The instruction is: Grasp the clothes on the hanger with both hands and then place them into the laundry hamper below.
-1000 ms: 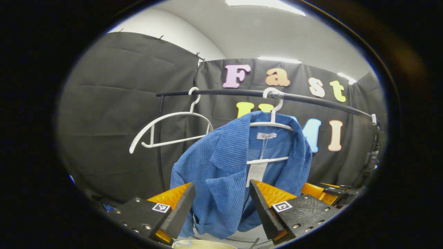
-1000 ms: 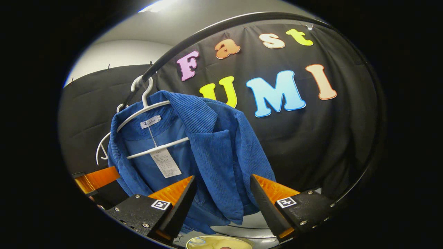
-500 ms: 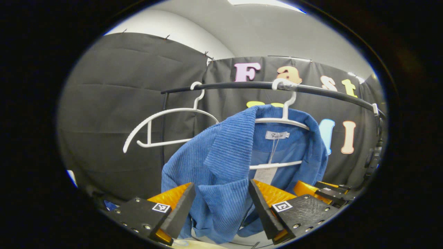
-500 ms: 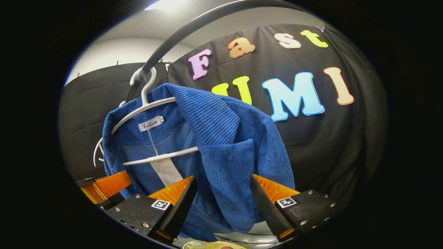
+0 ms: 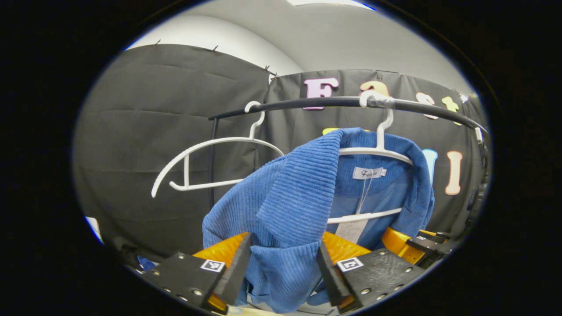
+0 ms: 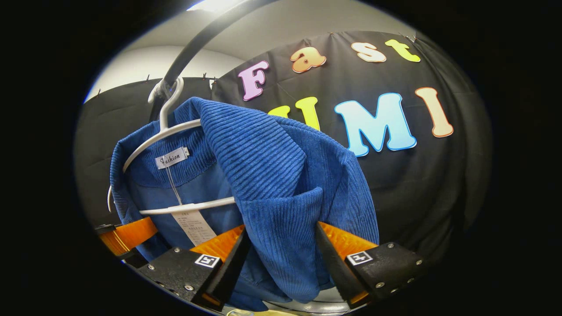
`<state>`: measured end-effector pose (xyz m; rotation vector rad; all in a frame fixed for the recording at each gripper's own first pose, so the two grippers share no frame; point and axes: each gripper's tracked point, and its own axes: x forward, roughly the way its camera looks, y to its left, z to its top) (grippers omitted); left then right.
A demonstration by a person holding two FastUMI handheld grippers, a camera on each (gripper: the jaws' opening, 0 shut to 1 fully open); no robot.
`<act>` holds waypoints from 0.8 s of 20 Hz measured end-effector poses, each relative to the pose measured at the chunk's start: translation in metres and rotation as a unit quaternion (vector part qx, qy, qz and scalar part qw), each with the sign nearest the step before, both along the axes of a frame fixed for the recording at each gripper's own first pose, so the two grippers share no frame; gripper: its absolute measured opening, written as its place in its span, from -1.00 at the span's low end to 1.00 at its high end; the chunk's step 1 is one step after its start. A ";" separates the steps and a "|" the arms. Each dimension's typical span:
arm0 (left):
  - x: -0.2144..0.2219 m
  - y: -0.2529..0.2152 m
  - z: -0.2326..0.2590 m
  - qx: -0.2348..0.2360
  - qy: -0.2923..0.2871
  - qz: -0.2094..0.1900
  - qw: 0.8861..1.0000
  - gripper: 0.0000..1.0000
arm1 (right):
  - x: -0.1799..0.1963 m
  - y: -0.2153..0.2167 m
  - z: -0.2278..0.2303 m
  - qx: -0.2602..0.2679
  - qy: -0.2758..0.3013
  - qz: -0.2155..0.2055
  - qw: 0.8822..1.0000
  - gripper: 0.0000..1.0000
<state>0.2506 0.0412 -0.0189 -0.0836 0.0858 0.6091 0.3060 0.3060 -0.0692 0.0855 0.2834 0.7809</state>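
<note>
Jacket (image 5: pixel 290 206) first: it is blue, with ribs like corduroy, and it hangs on a white hanger (image 5: pixel 377 151) from a black rail (image 5: pixel 333 103). It is up on the rail, in front of the black cloth wall.

In the left gripper view, my left gripper (image 5: pixel 283 272) is at the jacket's front flap. The blue cloth hangs down between my two fingers. My jaws there are spread wide, one on each side of the flap. The cloth fills the gap, but I cannot tell if both fingers press on it. A second white hanger (image 5: pixel 206 162) hangs bare on the same rail, off to the left of the jacket. A white label (image 5: pixel 369 172) sits inside the collar, and a paper tag (image 5: pixel 351 228) hangs from it on a thin string.

In the right gripper view, my right gripper (image 6: pixel 281 267) is at the other front flap of the jacket (image 6: pixel 272 184). Here too the blue cloth drops down between my fingers, and my jaws are apart around it. I cannot tell if they squeeze it. The hanger's hook (image 6: pixel 169 98) curls over the rail (image 6: pixel 193 44) at the top left. My other gripper shows as an orange part (image 6: pixel 125 235) low on the left, close to the jacket's edge.
</note>
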 end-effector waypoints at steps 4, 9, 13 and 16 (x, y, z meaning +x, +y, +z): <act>0.001 0.005 0.000 0.009 0.007 -0.001 1.000 0.24 | 0.001 -0.001 -0.004 -0.007 0.006 0.002 1.000 0.25; 0.012 -0.017 -0.009 -0.013 0.012 -0.050 0.999 -0.82 | 0.003 -0.006 0.002 0.023 0.018 0.014 0.999 -0.87; 0.009 -0.016 -0.005 -0.018 0.007 -0.068 0.997 -0.98 | 0.005 -0.004 0.005 0.038 0.013 0.032 0.999 -1.00; 0.008 -0.017 0.000 -0.030 -0.003 -0.074 0.997 -1.00 | 0.005 -0.007 0.005 0.034 0.007 0.025 0.999 -1.00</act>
